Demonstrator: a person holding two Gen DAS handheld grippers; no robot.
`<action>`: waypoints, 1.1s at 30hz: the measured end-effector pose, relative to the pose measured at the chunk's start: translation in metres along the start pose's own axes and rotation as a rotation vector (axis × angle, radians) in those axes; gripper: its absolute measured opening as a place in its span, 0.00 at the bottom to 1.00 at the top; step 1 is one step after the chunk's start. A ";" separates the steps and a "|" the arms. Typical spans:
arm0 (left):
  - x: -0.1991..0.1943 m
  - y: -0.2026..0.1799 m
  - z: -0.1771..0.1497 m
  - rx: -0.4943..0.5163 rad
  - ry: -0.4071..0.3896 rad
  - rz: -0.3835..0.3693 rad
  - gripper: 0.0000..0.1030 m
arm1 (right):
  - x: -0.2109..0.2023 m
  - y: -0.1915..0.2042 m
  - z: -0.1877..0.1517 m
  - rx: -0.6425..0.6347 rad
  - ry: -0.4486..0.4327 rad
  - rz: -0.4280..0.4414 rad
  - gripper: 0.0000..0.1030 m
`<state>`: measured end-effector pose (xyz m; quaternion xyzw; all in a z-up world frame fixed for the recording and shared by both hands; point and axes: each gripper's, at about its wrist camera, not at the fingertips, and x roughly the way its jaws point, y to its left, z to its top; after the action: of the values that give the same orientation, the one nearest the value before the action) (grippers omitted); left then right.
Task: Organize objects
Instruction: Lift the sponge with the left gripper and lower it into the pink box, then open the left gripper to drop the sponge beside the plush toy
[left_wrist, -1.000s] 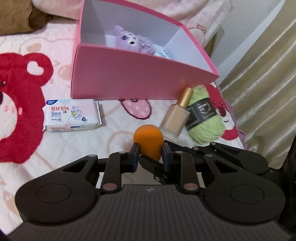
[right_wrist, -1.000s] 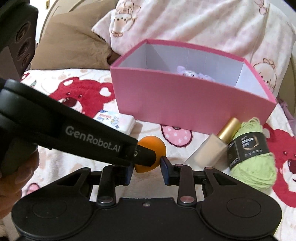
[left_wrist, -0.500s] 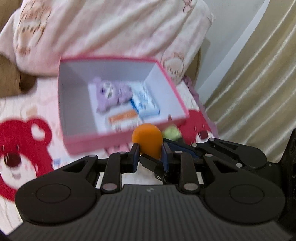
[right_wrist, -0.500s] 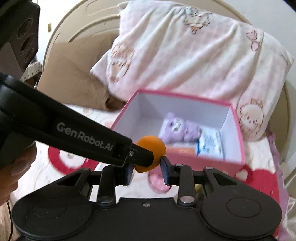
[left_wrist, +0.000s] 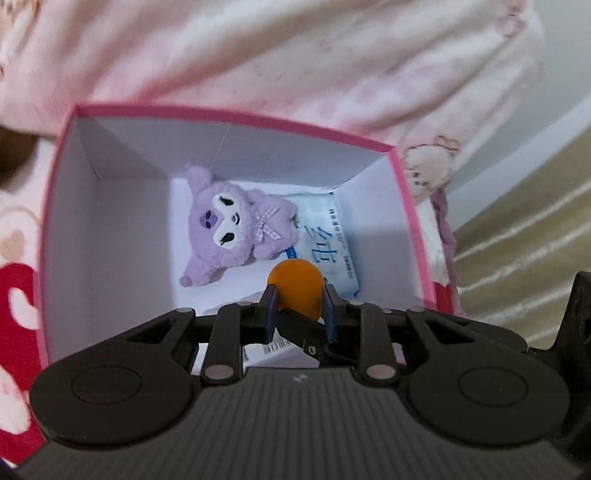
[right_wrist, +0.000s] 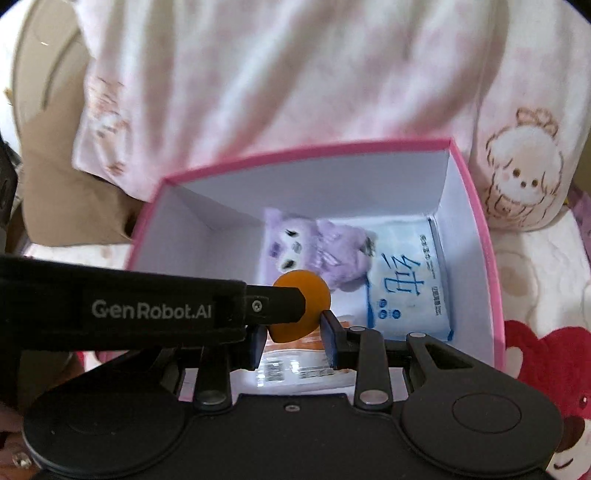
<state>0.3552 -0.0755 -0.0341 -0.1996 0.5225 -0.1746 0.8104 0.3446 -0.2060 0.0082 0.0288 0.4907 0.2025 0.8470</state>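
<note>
An orange sponge ball is pinched between the fingers of my left gripper, held above the open pink box. In the right wrist view the same ball sits at the tip of the left gripper's finger, between the fingers of my right gripper, whose jaws stand apart around it. Inside the box lie a purple plush toy, a blue-and-white tissue pack and an orange-and-white packet.
A pink patterned pillow lies behind the box. The box stands on a bed cover with red bear prints. A beige curtain hangs at the right. A brown cushion is at the left.
Both grippers rose from the bed cover and moved forward over the box, carrying the orange ball. The view now looks down into the box.
</note>
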 end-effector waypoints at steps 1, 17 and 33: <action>0.007 0.002 0.001 -0.012 0.002 -0.001 0.23 | 0.008 -0.003 0.003 0.010 0.022 -0.008 0.35; 0.045 0.015 0.009 -0.100 -0.075 0.010 0.23 | 0.051 -0.011 0.017 0.029 0.034 -0.157 0.29; -0.061 -0.044 -0.032 0.122 -0.103 0.097 0.59 | -0.082 -0.012 -0.030 -0.025 -0.103 -0.057 0.41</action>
<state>0.2982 -0.0876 0.0235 -0.1333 0.4777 -0.1563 0.8542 0.2874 -0.2524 0.0567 0.0145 0.4446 0.1827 0.8768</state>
